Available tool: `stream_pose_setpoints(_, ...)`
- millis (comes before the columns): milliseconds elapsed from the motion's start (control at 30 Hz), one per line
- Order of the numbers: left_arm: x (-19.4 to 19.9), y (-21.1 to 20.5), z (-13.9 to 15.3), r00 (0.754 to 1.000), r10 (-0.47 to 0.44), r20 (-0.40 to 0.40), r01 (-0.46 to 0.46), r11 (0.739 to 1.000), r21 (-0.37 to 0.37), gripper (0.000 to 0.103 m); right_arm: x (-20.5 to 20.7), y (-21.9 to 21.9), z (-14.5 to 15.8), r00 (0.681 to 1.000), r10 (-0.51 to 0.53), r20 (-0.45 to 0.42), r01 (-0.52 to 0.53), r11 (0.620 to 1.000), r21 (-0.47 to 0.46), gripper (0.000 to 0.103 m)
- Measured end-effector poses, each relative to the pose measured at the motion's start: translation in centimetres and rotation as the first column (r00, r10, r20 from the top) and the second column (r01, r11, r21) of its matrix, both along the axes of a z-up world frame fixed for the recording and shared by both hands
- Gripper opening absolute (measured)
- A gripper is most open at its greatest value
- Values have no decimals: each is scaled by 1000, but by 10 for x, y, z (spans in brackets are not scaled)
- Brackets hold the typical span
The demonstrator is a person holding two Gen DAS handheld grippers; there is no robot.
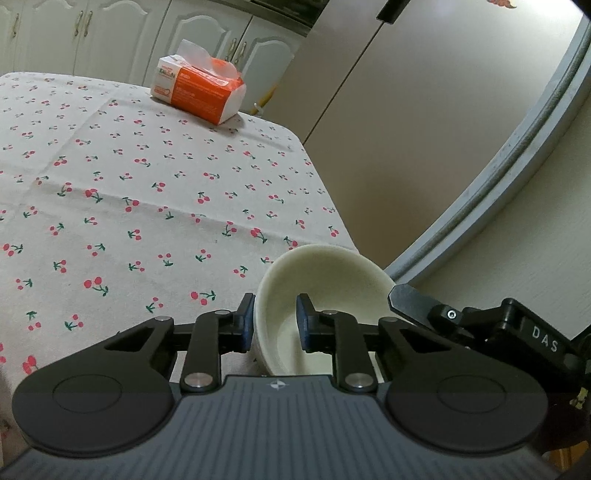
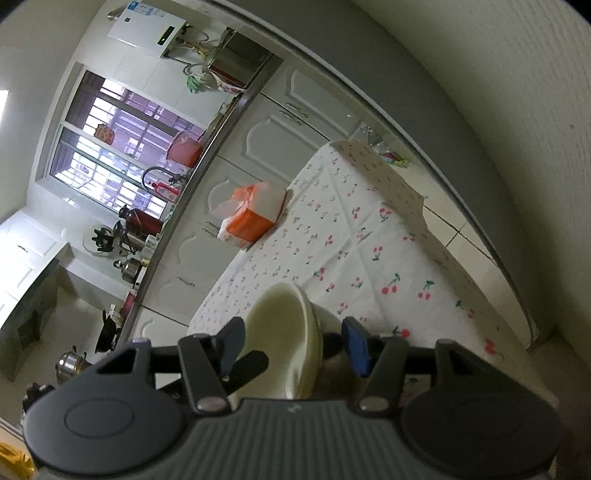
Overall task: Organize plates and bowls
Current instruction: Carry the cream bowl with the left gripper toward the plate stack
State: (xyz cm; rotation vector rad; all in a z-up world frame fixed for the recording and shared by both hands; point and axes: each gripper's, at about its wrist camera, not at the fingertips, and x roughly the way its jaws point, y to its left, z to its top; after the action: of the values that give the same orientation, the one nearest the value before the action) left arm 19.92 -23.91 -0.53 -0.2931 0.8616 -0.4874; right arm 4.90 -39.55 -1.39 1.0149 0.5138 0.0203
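Note:
A cream bowl [image 1: 325,295] sits at the near right corner of the cherry-print table [image 1: 147,192]. My left gripper [image 1: 275,319] straddles the bowl's left wall, one finger outside and one inside, with a visible gap to the inner finger. The right gripper's black finger [image 1: 410,301] reaches the bowl's right rim. In the right wrist view the same bowl [image 2: 284,332] stands between my right gripper's [image 2: 295,341] fingers, which straddle its rim with room on both sides. The left gripper's finger [image 2: 247,365] shows inside the bowl.
An orange and white tissue pack [image 1: 199,88] lies at the far edge of the table [image 2: 351,229]. White cabinets [image 1: 110,33] stand behind it. A kitchen counter [image 2: 122,251] with pots and a tap runs at the left. The wall is close on the right.

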Motion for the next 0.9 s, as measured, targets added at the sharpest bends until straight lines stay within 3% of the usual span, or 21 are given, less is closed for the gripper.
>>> stream_pose_setpoints(433, -14, 28, 24, 998, 52, 25, -51, 999, -14, 22, 3, 29, 19, 1000, 20, 4, -20, 1000, -12, 63)
stream_pose_setpoints(900, -31, 89, 45, 990, 144, -4, -144, 988, -52, 23, 16, 79, 49, 994, 103, 45, -101, 993, -56, 68)
